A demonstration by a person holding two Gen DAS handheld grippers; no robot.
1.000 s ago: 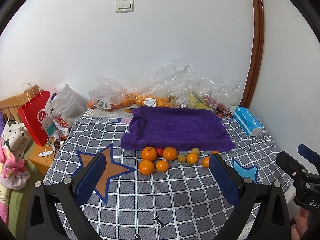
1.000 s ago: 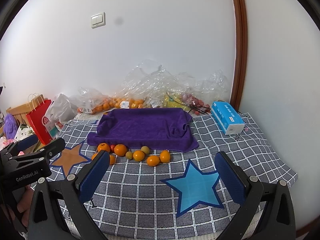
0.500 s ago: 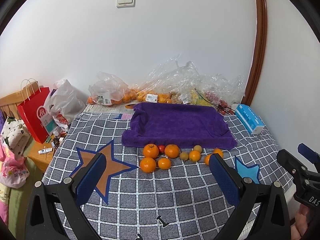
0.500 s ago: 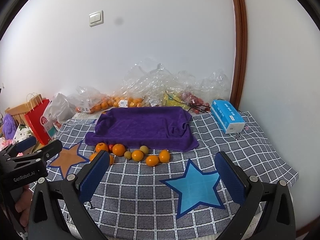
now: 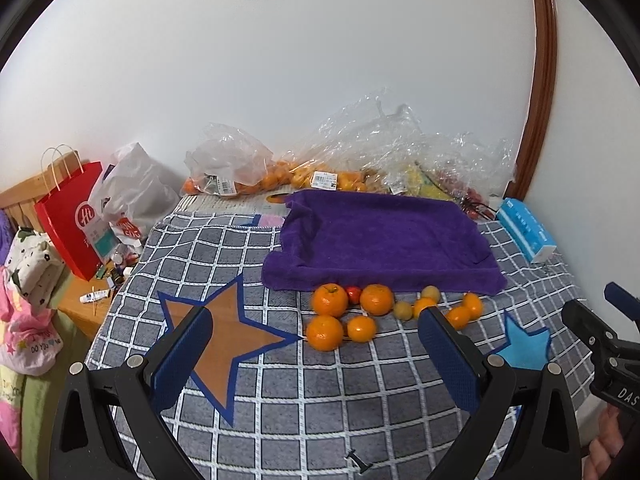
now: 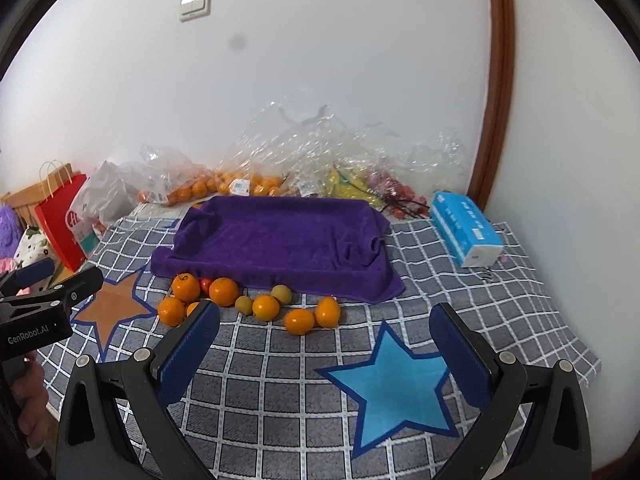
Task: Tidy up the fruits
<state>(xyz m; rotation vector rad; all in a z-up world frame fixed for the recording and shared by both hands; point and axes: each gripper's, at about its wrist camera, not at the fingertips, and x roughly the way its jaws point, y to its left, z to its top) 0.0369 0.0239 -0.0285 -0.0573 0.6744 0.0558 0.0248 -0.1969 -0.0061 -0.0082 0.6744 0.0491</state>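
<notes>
Several oranges (image 5: pixel 329 300) (image 6: pixel 223 291), a small red fruit (image 5: pixel 353 294) and two yellow-green fruits (image 5: pixel 402 310) (image 6: pixel 281 294) lie in a loose row on the checked cloth, just in front of a purple towel-covered tray (image 5: pixel 384 236) (image 6: pixel 280 236). My left gripper (image 5: pixel 312 354) is open and empty, held above the cloth short of the fruit. My right gripper (image 6: pixel 324 350) is open and empty, above the blue star patch (image 6: pixel 394 384). Each gripper shows at the edge of the other's view.
Clear plastic bags of oranges and other fruit (image 5: pixel 312 172) (image 6: pixel 256 176) lie against the wall behind the tray. A blue tissue pack (image 5: pixel 526 232) (image 6: pixel 466 228) sits at the right. A red paper bag (image 5: pixel 72 220) and clutter stand off the left edge.
Both grippers have moved forward toward the fruit row, which now looks larger and closer. Both stay open.
</notes>
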